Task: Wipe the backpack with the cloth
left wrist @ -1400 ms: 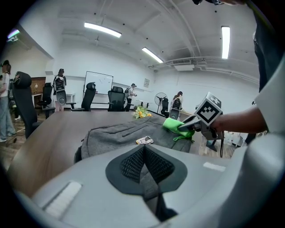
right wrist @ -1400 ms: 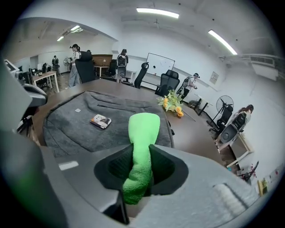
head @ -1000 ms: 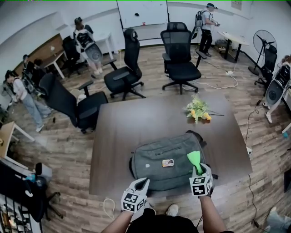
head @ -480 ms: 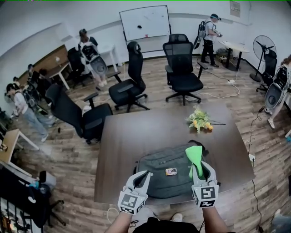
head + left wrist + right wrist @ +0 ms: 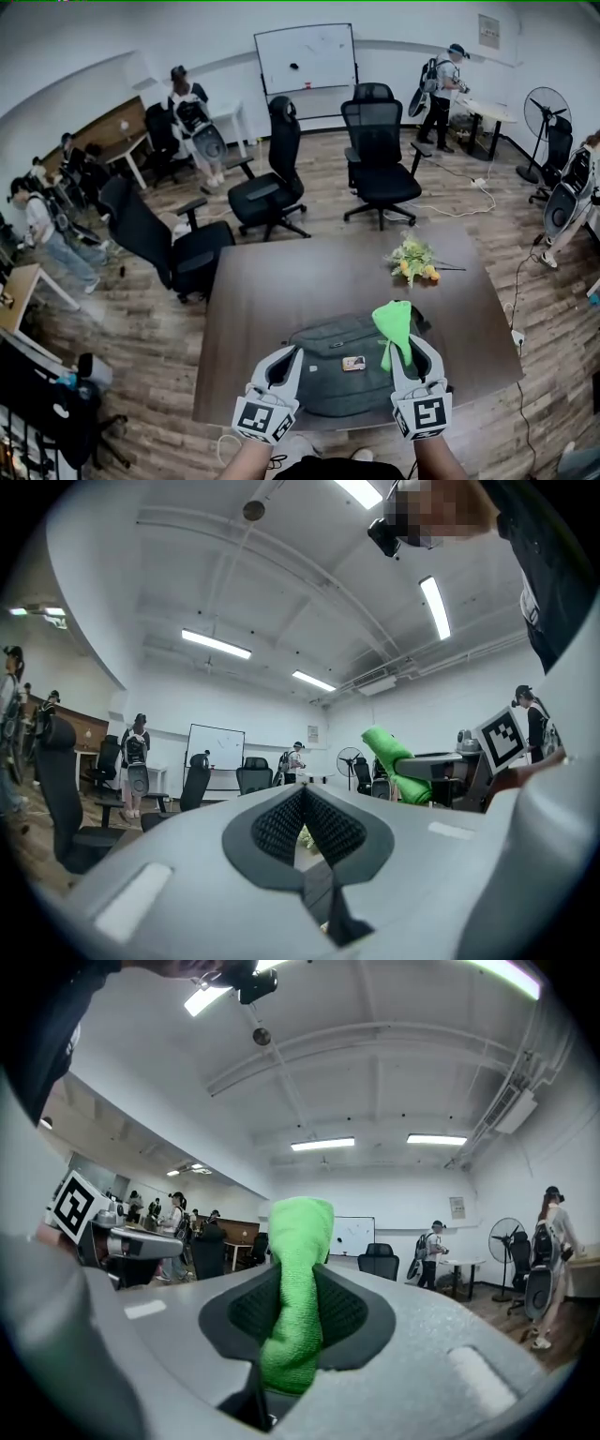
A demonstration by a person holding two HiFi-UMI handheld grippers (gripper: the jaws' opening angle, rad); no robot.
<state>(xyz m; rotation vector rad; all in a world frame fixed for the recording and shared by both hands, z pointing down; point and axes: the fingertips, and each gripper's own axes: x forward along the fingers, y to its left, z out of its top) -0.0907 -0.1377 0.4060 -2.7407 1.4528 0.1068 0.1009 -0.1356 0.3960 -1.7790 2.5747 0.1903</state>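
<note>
The grey backpack (image 5: 328, 384) lies flat on the near part of the brown table (image 5: 300, 281), in the lower centre of the head view, with a small card (image 5: 353, 363) on its top face. Above its right end the green cloth (image 5: 393, 322) stands up out of the right gripper (image 5: 404, 349). In the right gripper view the jaws of the right gripper (image 5: 298, 1274) are clamped on the cloth (image 5: 296, 1288), which rises past their tips and folds over. The left gripper (image 5: 287, 362) is held over the backpack's left end. In its own view the left gripper (image 5: 302, 795) has its jaws closed tip to tip with nothing between them, and the cloth (image 5: 395, 762) shows to the right of centre. Further up the table, right of centre, lies a bunch of yellow flowers (image 5: 413, 260). Beyond the table stand black office chairs (image 5: 379, 150), and a whiteboard (image 5: 307, 58) hangs on the far wall at the top of the frame.
</note>
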